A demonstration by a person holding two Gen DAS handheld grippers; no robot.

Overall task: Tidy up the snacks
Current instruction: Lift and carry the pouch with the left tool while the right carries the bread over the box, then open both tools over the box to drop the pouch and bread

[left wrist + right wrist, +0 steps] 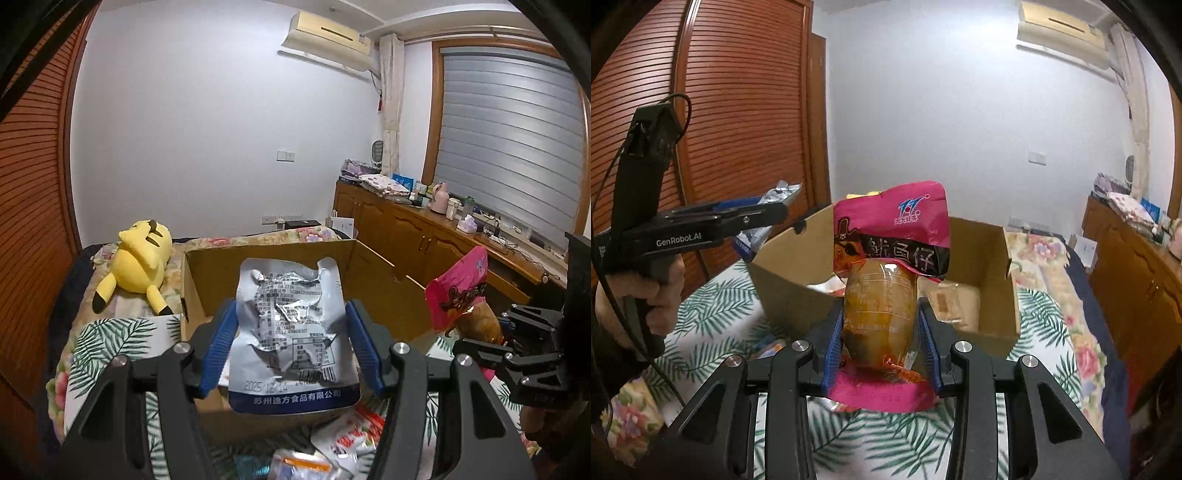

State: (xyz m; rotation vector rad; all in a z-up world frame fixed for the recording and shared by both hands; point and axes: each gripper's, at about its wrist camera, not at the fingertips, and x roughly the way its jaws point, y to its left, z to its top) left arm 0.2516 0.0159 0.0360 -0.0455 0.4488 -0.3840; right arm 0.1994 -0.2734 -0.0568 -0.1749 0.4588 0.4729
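The left claw (291, 347) was closed partway on a silver pouch (291, 332), its blue pads pressing the pouch's two sides and holding it upright in the air in front of the box (192, 280). The right claw (881, 343) gripped a pink squid pack (890, 258) more narrowly, around its bulging clear lower part, with the pink top standing above the pads. Both packs hung near the box's near wall, neither yet inside.

The open cardboard box sat on the bed (720, 314), on a palm-leaf sheet, toward the bed's middle. Inside it, in the right wrist view, at least one pale wrapped snack (947, 306) already lay on the bottom, with something orange-red beside it, so part of the sorting looked done. More loose packets (343, 439) lay on the sheet at the bed's near edge, below the left claw, so several rounds seemed left after these two went in.

A yellow plush (140, 266) lay by the bed's far left corner, clear of the work.
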